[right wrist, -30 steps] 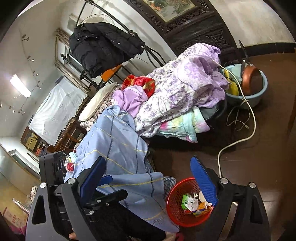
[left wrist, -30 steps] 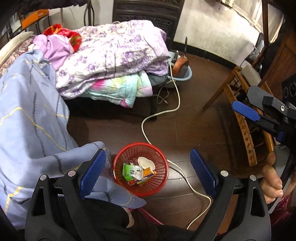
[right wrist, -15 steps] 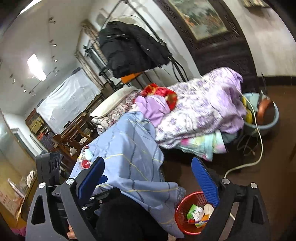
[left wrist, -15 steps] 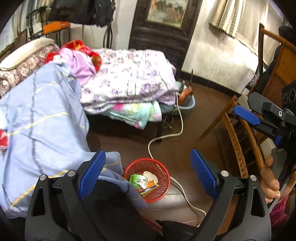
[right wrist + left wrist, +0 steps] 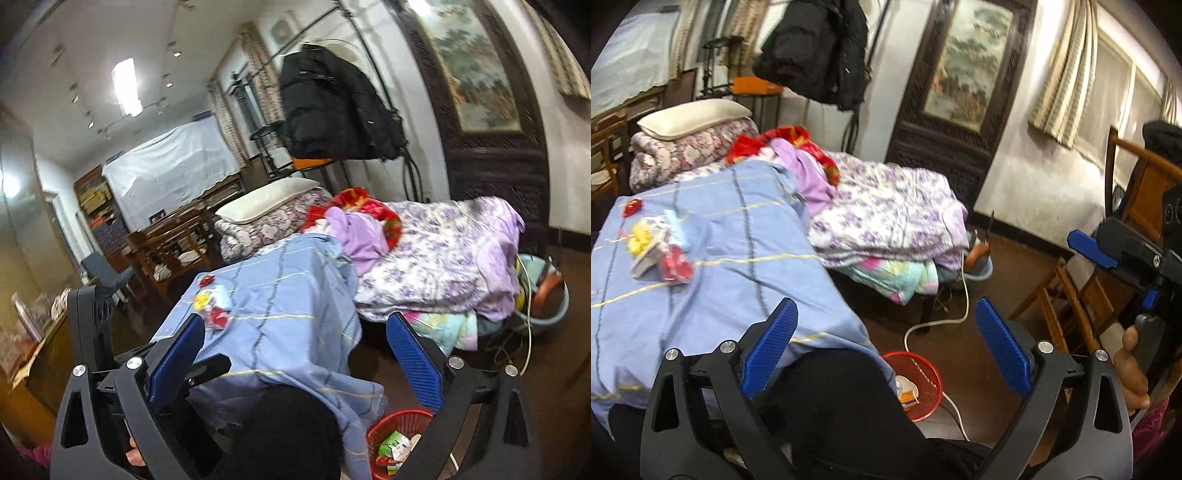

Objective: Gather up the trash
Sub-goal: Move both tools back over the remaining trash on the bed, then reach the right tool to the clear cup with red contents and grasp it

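With both the left gripper (image 5: 886,347) and right gripper (image 5: 295,354) having just spread their jaws wide and empty, steer up-left of the jaws to the wrappers (image 5: 659,251) on the blue cloth (image 5: 746,236), pinching one piece squarely, the red basket (image 5: 919,384) waiting below the jaws

A cloth-draped surface (image 5: 738,258) stood at the left, with a cluster of wrappers (image 5: 657,247) lying on its top near the far left corner. The basket (image 5: 923,384) sat on the floor at the surface's near right corner, holding packets (image 5: 393,446). A bed piled with quilts (image 5: 886,214) lay behind, a wooden chair (image 5: 1082,295) to the right.
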